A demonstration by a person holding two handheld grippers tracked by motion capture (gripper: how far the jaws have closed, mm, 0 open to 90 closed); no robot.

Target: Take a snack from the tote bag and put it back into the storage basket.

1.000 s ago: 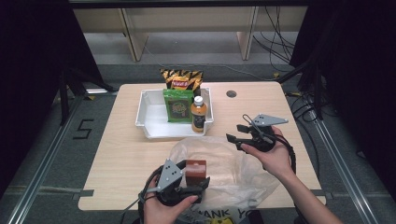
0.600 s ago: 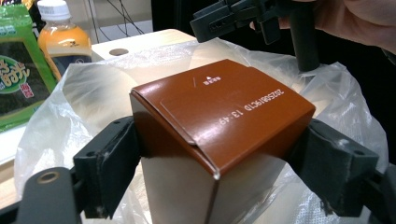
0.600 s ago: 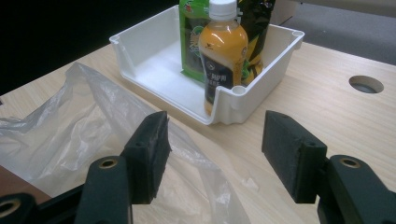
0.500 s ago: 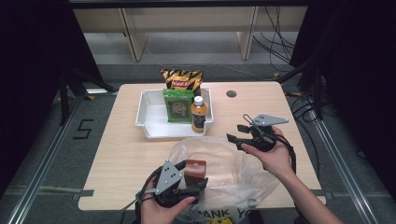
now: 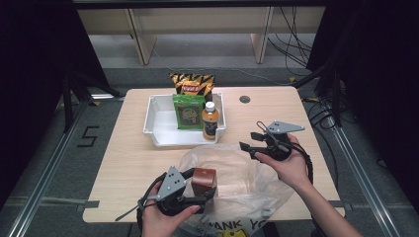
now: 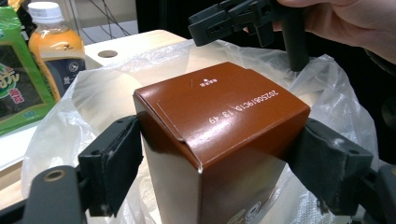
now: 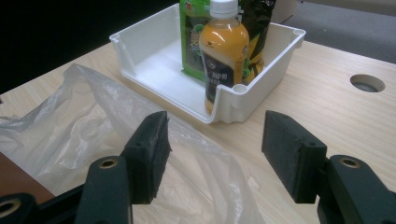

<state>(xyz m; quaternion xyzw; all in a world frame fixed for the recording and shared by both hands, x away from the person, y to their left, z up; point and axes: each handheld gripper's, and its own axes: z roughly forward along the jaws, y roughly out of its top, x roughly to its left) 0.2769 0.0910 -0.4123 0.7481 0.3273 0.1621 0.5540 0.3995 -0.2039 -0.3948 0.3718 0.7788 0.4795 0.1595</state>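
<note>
A wooden table (image 5: pixel 123 163) seen from above. At six o'clock, the left gripper (image 5: pixel 197 190) clasps an upright brown carton (image 6: pixel 219 140), one pad pressed against each side; its jaws have just been closing onto the carton. The carton stands at the mouth of a clear plastic bag (image 5: pixel 247 182) spread across the near edge of the table. At four o'clock, the right gripper (image 5: pixel 251 140) is held above the bag's far edge, its jaws spread apart with nothing between them. At twelve o'clock sits a white tray (image 5: pixel 158 123) holding an orange drink bottle (image 5: pixel 210 120), a green snack packet (image 5: pixel 188 111) and a dark chip bag (image 5: pixel 191 83).
</note>
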